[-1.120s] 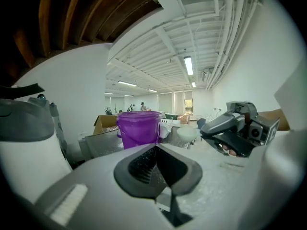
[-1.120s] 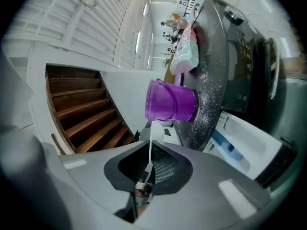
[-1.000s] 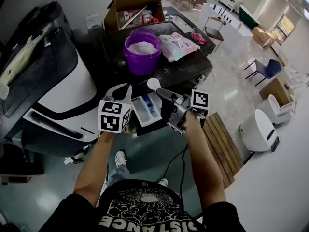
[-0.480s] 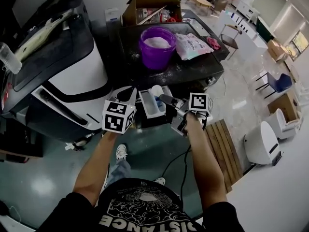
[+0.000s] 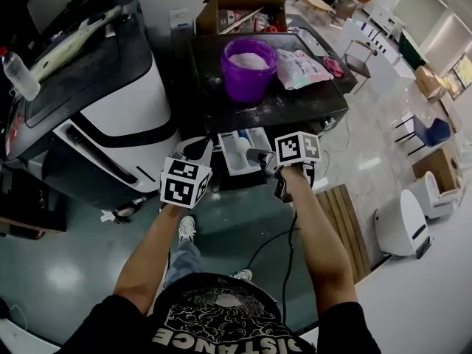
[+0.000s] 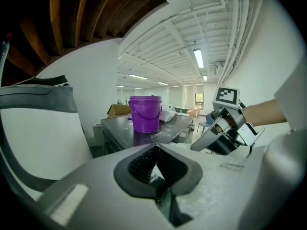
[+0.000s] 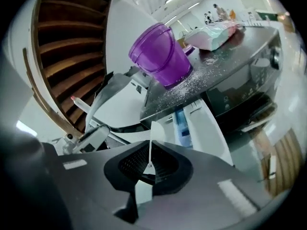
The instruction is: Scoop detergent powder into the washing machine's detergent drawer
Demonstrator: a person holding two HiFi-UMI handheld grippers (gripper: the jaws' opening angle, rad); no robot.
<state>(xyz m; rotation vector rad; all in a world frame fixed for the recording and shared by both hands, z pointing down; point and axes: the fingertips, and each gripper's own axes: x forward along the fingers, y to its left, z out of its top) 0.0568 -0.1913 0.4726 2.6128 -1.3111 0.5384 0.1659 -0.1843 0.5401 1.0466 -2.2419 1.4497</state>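
Now the white scoop holds its small round bowl over the white, blue-lined drawer, which stands open below the front edge of the dark surface. Its thin handle runs rightward into the right tool, clamped narrow on it. The left tool, beside the drawer, is closed on nothing.

My head camera looks steeply down from above, the camera on my left gripper peers low and level along its jaws, the one on my right gripper leans close above the drawer, and all three share the purple bucket.
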